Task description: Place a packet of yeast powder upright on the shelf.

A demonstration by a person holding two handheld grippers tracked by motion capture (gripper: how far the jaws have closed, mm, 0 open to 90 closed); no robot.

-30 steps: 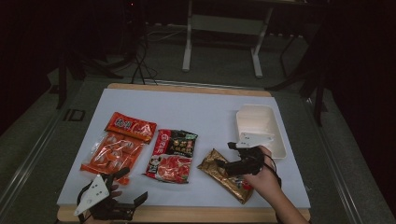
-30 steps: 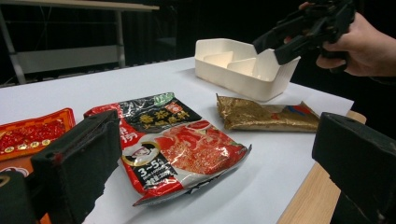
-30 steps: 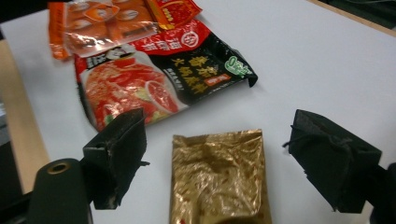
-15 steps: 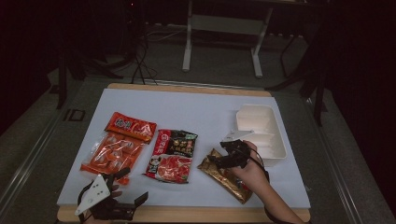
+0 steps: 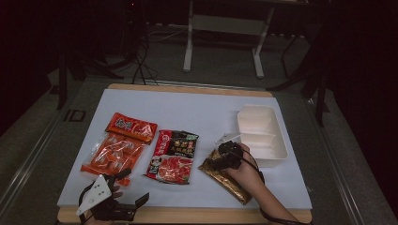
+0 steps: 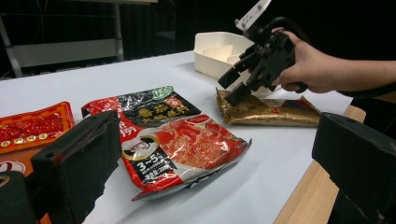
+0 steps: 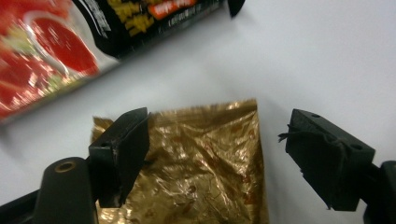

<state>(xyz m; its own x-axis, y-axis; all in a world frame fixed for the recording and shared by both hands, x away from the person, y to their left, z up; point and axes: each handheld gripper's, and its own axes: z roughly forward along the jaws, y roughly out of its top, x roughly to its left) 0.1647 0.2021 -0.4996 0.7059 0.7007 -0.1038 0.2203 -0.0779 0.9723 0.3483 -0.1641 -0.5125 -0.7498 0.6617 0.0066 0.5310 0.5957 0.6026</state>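
Gold pouch (image 5: pixel 224 177) under open right tongs (image 5: pixel 213 162), between red-black packet (image 5: pixel 172 156) and white tray (image 5: pixel 261 134).

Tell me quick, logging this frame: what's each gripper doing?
Left gripper: open, holding nothing.
Right gripper: open over the gold packet, not gripping it.

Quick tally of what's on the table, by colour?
Red/orange packets: 2
Red-and-black packet: 1
Gold packet: 1
White tray: 1
Total: 5
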